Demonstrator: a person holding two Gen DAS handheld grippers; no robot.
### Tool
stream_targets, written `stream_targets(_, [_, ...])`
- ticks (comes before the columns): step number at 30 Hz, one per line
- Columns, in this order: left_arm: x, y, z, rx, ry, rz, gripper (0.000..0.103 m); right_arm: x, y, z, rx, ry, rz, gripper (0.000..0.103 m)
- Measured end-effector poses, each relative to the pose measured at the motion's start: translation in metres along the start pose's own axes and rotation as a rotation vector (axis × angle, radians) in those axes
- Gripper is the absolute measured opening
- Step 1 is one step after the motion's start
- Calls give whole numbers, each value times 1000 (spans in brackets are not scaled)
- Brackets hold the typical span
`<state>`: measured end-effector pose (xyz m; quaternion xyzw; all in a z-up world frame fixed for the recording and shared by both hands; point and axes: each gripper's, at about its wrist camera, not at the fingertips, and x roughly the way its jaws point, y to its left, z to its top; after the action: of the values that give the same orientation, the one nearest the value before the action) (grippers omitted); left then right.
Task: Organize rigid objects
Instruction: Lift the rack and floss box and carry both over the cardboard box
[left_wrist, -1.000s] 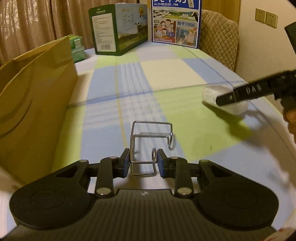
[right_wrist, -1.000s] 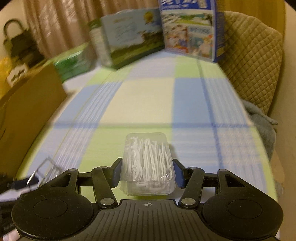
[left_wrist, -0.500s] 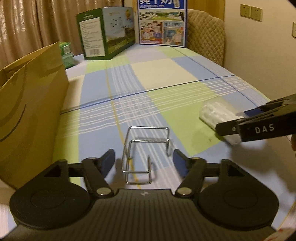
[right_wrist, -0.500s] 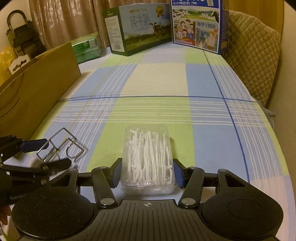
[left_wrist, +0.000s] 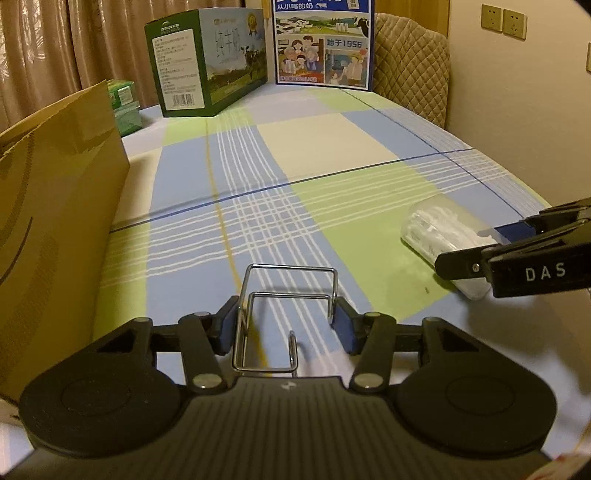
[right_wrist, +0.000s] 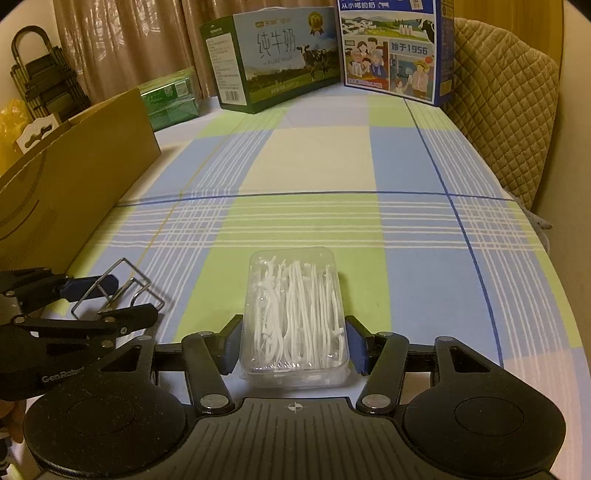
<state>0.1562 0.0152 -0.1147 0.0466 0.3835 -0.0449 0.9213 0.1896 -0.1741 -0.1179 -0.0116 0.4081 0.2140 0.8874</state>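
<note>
Stiff, light, springy wire rack (left_wrist: 284, 317) between left gripper (left_wrist: 286, 325) pads, barely touching; floss-pick box (right_wrist: 293, 317), slick, clamped by right gripper (right_wrist: 293, 345).

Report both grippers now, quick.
Left gripper: open around the wire rack, pads beside it, no clamp visible.
Right gripper: closed on the floss box.

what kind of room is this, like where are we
Probably a home dining or living room: a table under a checked tablecloth, milk gift cartons at its far end, a quilted chair and curtains.
</note>
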Motion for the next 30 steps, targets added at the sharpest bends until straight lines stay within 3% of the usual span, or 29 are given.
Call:
stream_targets(14, [-27, 1, -6, -63, 8, 12, 48, 8, 12, -5, -90, -15, -46, 54])
stream_targets(19, [-41, 2, -3, -99, 2, 12, 48, 6, 10, -5, -70, -13, -27, 53])
stream_targets(30, [-98, 11, 9, -130, -52, 26, 48, -51, 41, -25, -28, -60, -23, 53])
